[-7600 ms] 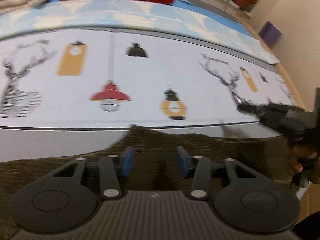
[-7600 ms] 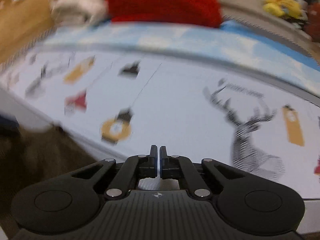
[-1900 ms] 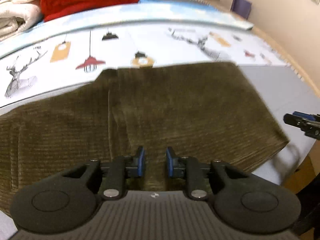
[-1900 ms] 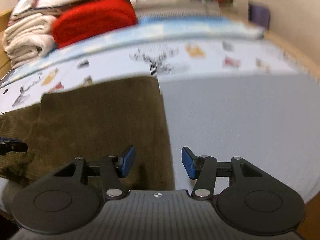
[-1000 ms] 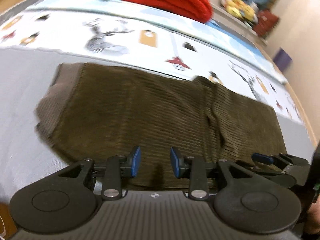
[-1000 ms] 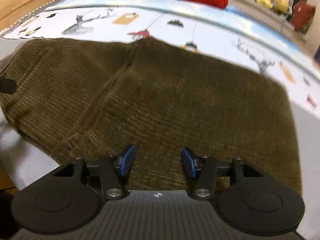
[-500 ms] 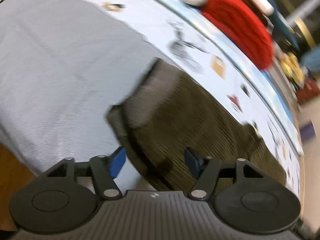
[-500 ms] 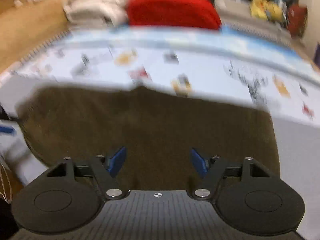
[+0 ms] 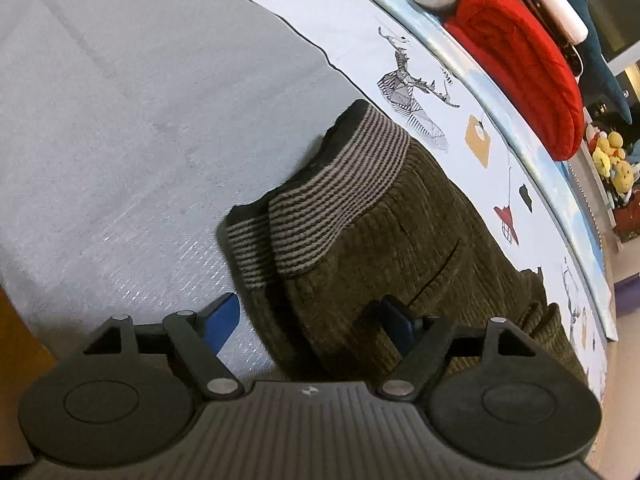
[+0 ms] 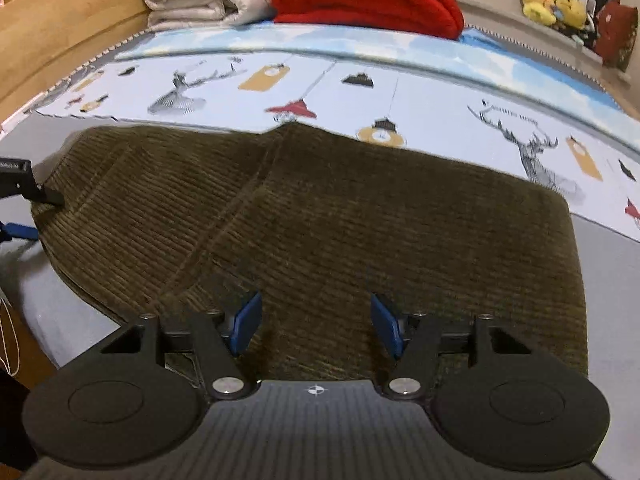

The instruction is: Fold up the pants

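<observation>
Olive-brown corduroy pants [image 10: 360, 220] lie folded flat on a grey bed cover [image 9: 120, 120], beside a printed sheet [image 10: 440, 92]. The left gripper [image 9: 310, 326], its jaws just opened wide, straddles the near edge below the striped waistband [image 9: 332, 196]. The right gripper [image 10: 316, 326] hovers, jaws apart, over the cloth.

Grey bed [image 9: 120, 92] with olive corduroy pants [image 10: 360, 216], printed sheet [image 10: 420, 96].

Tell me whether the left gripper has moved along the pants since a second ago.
Yes. The left gripper has shifted from mid-garment to the striped waistband end of the pants, jaws just opening wider, astride the edge.
</observation>
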{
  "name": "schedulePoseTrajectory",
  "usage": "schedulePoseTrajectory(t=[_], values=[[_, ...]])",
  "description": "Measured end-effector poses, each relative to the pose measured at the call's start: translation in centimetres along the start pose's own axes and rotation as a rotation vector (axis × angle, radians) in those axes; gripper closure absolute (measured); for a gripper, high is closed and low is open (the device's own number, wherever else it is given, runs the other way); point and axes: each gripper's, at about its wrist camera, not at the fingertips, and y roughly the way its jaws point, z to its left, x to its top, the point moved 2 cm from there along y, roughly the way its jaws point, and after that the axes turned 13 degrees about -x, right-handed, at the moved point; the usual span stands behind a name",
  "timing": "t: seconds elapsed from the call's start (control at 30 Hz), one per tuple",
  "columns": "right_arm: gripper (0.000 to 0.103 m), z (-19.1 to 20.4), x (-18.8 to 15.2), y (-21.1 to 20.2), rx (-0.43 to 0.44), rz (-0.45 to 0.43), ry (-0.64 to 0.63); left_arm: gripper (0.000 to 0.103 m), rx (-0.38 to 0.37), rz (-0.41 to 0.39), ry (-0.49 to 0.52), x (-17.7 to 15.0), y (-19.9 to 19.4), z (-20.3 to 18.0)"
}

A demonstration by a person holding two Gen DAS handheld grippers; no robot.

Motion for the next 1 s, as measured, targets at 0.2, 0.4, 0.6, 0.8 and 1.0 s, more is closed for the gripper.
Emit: schedulePoseTrajectory(t=[0.2,0.4,0.6,0.8,1.0], values=[[0.036,-0.1,-1.3,2.4,-0.041,0.112,-0.024,0.022,0.026,-0.003,0.032,-0.3,0.4,-0.6],[0.036,-0.1,-1.4,2.2,-0.035,0.110,-0.024,0.022,0.033,-0.001,0.041,-0.2,0.9,-0.9],[0.035,-0.1,-1.3,2.2,-0.040,0.111,-0.029,0.022,0.032,-0.001,0.045,-0.1,1.2,-1.1],[0.035,0.0,-1.2,2.2,-0.044,0.113,-0.030,0.022,0.036,-0.001,0.052,-0.2,1.3,-1.2],[0.035,-0.1,-1.1,2.3,-0.040,0.113,-0.025,0.053,0.048,-0.009,0.091,-0.4,1.2,-1.5]])
